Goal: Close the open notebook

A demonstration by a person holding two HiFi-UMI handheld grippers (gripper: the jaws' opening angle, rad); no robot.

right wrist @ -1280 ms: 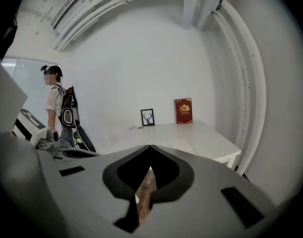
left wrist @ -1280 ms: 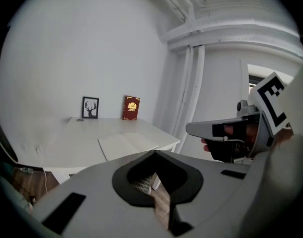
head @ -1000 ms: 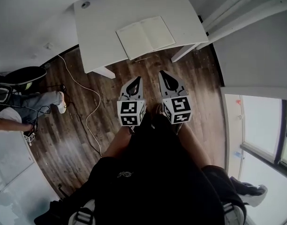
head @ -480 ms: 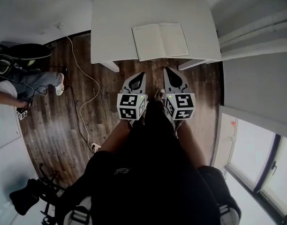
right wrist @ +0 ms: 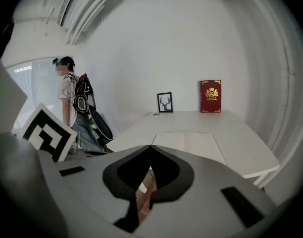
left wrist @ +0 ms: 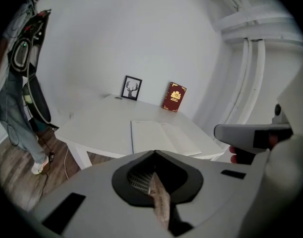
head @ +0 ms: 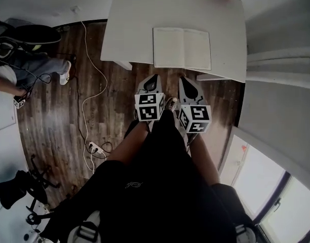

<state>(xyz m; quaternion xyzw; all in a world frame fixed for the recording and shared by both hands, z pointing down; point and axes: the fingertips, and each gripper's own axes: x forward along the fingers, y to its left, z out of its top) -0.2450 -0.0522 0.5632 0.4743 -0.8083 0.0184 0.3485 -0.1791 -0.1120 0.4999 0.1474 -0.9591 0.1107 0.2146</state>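
Notebook lies open, pages up, flat at near edge of white table. Left gripper and right gripper side by side, short of table edge, apart from notebook. Both jaw pairs together, empty

Open notebook, cream pages facing up, lying flat. It sits at the white table's near edge.

Soft daylight from window — shadows faint; strong fisheye bending at edges, black vignette in gripper views.
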